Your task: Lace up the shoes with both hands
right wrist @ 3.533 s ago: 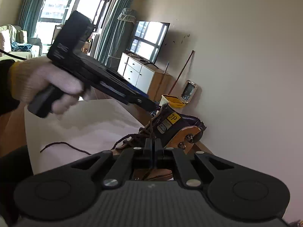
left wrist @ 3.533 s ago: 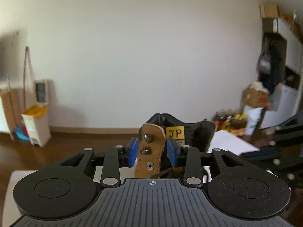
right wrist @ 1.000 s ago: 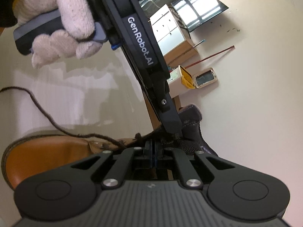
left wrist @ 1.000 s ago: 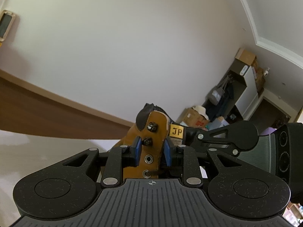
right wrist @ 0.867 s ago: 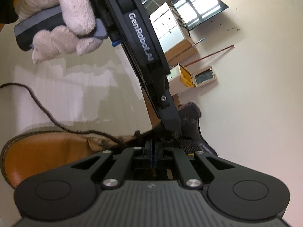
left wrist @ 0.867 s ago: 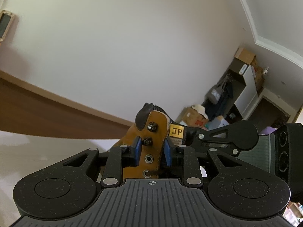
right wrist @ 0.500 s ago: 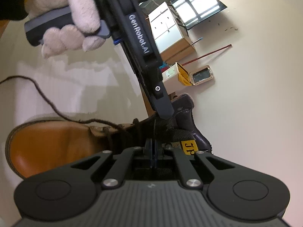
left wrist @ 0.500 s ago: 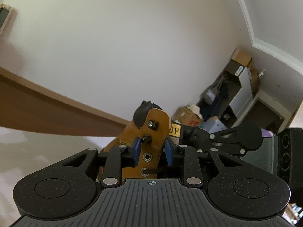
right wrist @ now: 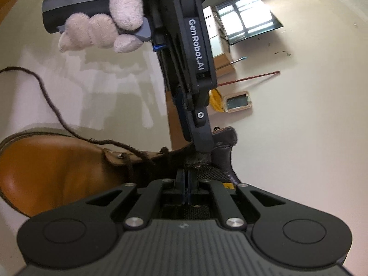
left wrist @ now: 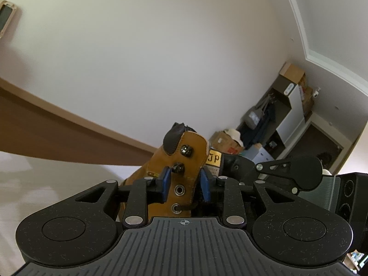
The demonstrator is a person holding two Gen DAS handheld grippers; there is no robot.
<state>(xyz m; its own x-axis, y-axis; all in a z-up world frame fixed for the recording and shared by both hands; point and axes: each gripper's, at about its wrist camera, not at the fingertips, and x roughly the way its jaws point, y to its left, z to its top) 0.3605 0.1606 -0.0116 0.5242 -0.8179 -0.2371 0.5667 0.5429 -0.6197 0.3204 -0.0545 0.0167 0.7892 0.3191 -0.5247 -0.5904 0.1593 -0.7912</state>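
boot (right wrist: 46, 168): tan leather, dark collar, on its side; lace (right wrist: 57, 112): dark brown, loose end trailing

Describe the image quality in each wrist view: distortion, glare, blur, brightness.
Left wrist view: strong fisheye bends the baseboard and ceiling moulding; the boot flap between the jaws is sharp and evenly lit, with no glare. Right wrist view: the window is blown out and its light glares off the pale floor; the boot toe is soft; the gloved hand is bright but readable.
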